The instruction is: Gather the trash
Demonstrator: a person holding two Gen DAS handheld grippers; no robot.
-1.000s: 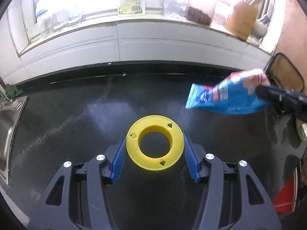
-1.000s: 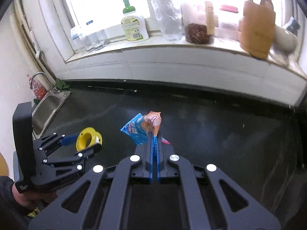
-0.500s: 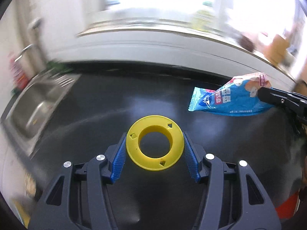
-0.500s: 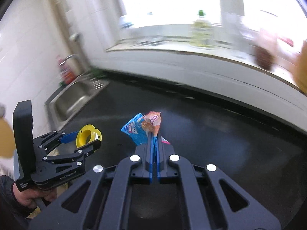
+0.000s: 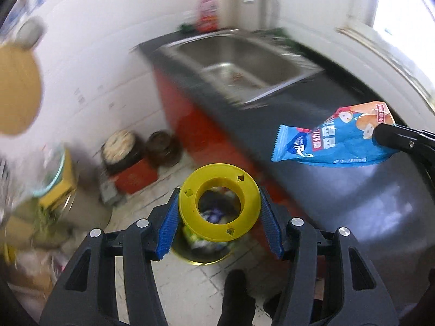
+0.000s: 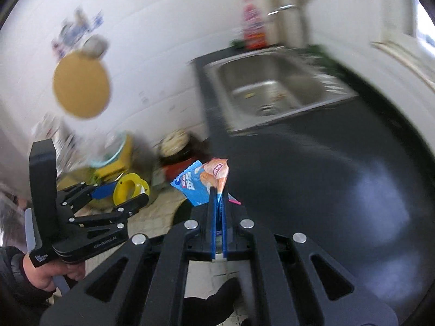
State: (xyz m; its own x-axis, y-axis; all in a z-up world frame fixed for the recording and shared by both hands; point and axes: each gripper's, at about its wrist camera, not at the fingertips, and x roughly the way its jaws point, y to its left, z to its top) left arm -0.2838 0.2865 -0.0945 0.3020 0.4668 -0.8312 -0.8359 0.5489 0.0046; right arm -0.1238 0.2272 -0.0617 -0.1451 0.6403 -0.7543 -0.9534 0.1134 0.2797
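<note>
My left gripper [image 5: 219, 207] is shut on a yellow plastic ring [image 5: 219, 202], holding it over the floor past the counter's end. Under the ring stands a yellow-rimmed trash bin [image 5: 202, 256] with rubbish inside. My right gripper [image 6: 217, 193] is shut on a blue and orange snack wrapper [image 6: 202, 180], held above the counter's edge. The wrapper [image 5: 334, 140] and the right gripper [image 5: 380, 135] show at the right of the left wrist view. The left gripper [image 6: 123, 191] with the ring [image 6: 130, 188] shows at the left of the right wrist view.
A black counter [image 6: 326, 176] holds a steel sink [image 6: 272, 87] with a red bottle [image 6: 251, 27] behind it. On the tiled floor stand pots [image 5: 122, 146], a red box [image 5: 136, 176] and clutter [image 5: 40, 203] by the white wall. A round wooden board [image 6: 81, 87] hangs there.
Both grippers have swung left from facing the window to facing the sink end and the floor. The trash bin has come into view under the ring. Both holds are unchanged.
</note>
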